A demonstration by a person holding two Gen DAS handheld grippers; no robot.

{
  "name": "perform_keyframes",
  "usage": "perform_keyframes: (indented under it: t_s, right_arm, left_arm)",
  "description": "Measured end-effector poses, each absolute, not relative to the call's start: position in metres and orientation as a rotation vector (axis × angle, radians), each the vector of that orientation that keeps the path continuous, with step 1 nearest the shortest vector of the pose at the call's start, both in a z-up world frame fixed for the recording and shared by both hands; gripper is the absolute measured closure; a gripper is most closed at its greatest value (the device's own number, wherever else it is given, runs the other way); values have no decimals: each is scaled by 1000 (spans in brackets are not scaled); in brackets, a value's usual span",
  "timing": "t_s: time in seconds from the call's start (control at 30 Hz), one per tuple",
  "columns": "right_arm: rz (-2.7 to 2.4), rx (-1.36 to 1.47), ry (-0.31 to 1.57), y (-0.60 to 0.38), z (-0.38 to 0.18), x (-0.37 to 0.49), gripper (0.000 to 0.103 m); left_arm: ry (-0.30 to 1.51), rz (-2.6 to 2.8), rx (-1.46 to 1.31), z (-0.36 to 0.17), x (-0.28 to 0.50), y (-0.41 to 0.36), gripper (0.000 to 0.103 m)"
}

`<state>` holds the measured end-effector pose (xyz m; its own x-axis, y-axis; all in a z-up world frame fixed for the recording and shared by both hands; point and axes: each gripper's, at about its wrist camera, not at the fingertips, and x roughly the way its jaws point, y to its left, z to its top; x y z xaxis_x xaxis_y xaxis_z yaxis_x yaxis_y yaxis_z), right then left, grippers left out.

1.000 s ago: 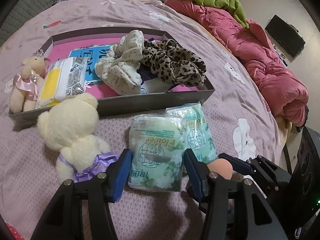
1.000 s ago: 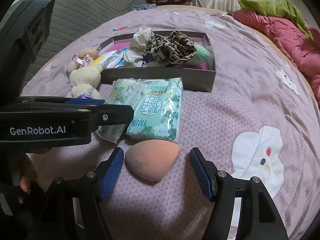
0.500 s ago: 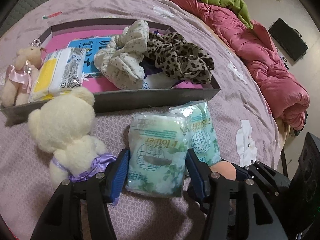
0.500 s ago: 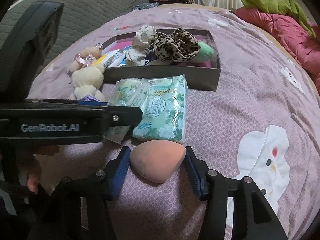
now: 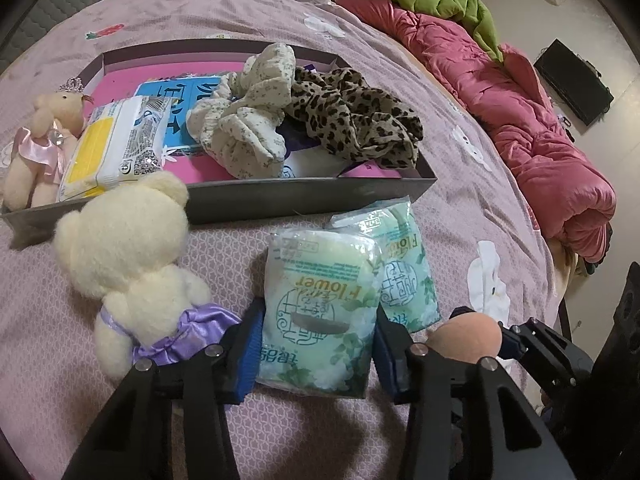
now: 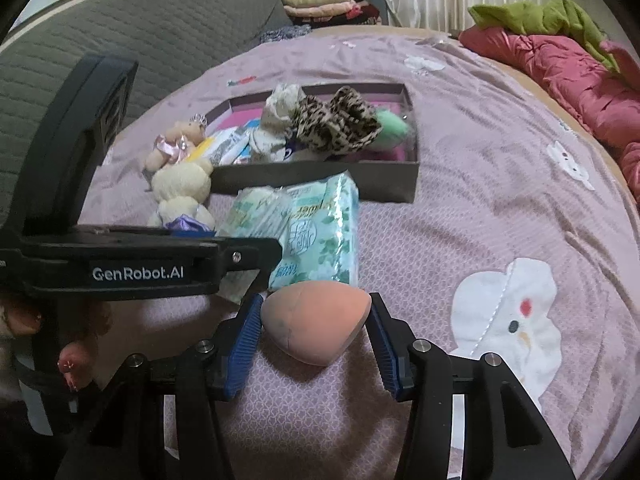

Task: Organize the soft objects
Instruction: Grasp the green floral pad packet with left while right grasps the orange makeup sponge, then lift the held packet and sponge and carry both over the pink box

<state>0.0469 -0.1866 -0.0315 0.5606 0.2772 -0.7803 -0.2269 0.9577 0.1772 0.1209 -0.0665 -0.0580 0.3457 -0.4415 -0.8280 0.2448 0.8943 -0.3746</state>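
My left gripper (image 5: pixel 316 340) is closing, its blue pads pressed on both sides of a green tissue pack (image 5: pixel 320 304) on the purple bedspread. A second green pack (image 5: pixel 404 264) lies against it. My right gripper (image 6: pixel 316 320) is shut on a peach makeup sponge (image 6: pixel 316 314), which also shows beside the left gripper (image 5: pixel 468 336). A cream bear in a purple dress (image 5: pixel 128 256) lies left of the pack. Behind stands a grey box (image 5: pixel 280 196) holding a cream scrunchie (image 5: pixel 248 132), a leopard scrunchie (image 5: pixel 352 120), a white-yellow tissue pack (image 5: pixel 120 140) and a green sponge (image 6: pixel 394 130).
A small bear in a pink dress (image 5: pixel 40 140) leans at the box's left end. A pink quilt (image 5: pixel 540 120) with a green garment (image 5: pixel 440 0) runs along the right side. A grey quilted headboard (image 6: pixel 140 40) and folded clothes (image 6: pixel 320 0) lie beyond. A person's fingers (image 6: pixel 76 360) hold the left gripper.
The right jaws have closed from wide apart onto the peach sponge. The left jaws have come in against the green pack. Both hands stayed nearly in place.
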Motion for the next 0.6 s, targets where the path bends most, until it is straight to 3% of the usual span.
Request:
perform_keyframes:
  t_s: [0.6]
  right_arm:
    - [318, 70, 765, -186, -3, 36, 49]
  left_arm:
    - [986, -404, -177, 1, 92, -39, 57]
